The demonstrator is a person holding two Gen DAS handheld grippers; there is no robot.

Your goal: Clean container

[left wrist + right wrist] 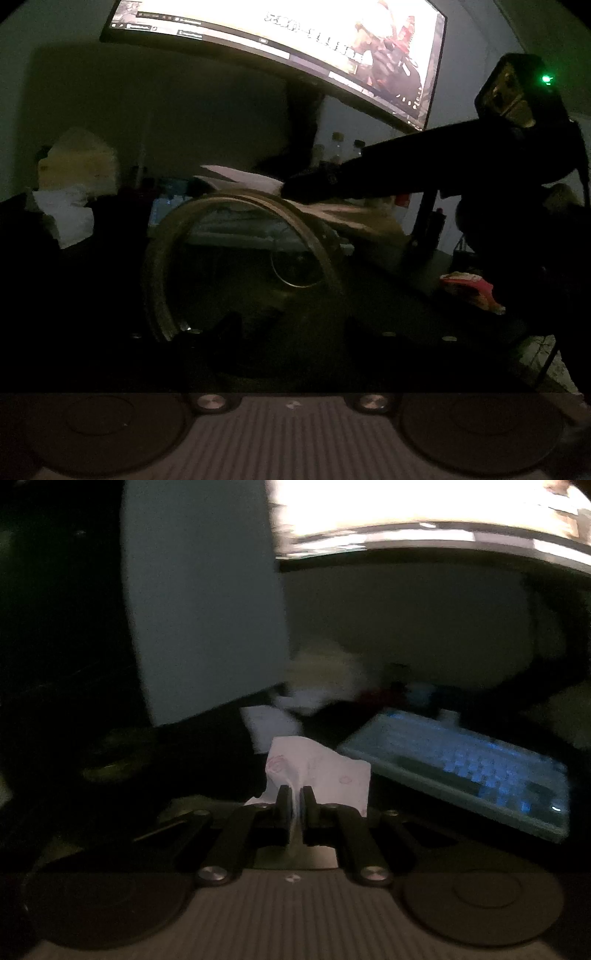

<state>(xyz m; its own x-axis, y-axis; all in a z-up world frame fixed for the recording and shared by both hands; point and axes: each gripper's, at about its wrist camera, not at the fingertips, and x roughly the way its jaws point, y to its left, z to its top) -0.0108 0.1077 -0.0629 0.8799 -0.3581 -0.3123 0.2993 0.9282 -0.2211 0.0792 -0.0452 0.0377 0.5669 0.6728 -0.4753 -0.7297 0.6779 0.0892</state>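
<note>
Wiping a clear container in dim light

Right tool (294, 799) clamped on a stained white tissue (325, 771), reaching over the container's rim (258, 206). Left tool (291, 328) around the container's near end, contact too dark to tell. Beyond, keyboard (461, 764) on the table, lit monitor (295, 40) above.
</note>
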